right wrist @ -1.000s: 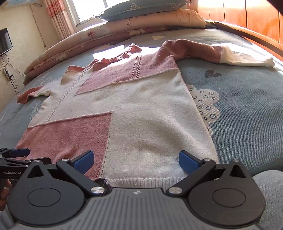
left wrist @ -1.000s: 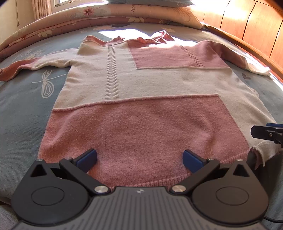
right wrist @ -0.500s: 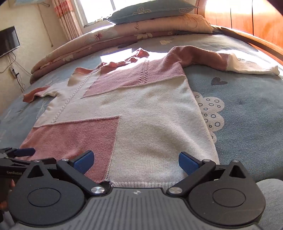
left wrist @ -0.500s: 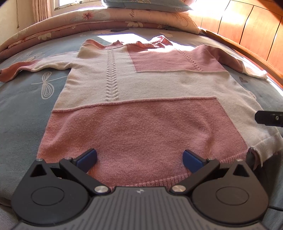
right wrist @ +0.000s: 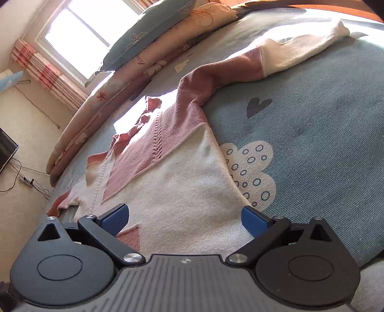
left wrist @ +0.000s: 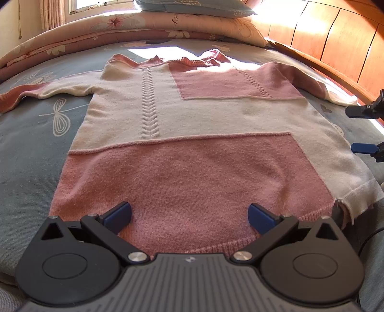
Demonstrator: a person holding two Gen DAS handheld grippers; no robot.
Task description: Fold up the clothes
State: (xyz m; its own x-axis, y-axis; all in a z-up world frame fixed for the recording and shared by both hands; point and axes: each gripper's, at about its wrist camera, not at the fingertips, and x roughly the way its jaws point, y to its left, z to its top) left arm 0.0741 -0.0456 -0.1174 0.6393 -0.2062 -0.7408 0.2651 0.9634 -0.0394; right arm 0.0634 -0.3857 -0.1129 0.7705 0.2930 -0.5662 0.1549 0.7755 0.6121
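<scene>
Your bed, under a blue-grey cover printed with dragonflies, clouds and hearts, fills both views, with a wooden headboard along the right side and a rolled floral quilt and a blue pillow at the far end below the window.

The sweater, cream with pink blocks, lies flat on the cover. Its long axis runs away from you: the ribbed hem is at your end, and the collar points toward the quilt and window. Both sleeves stretch out sideways, the one with a pink cuff to your left, the one with a cream end to your right toward the headboard.

Your left gripper sits level and low over the pink hem panel, aimed straight up the garment toward the collar. Its blue fingers are spread wide with only knit between them and nothing pinched.

Your right gripper is rolled, so the bed tilts steeply in its view. It hovers over the cream right side of the body, near the side seam, looking toward the right sleeve. Its blue fingers are also wide apart and empty. In the left wrist view its fingertips show at the right edge, one above the other, beside the sweater's right edge.
</scene>
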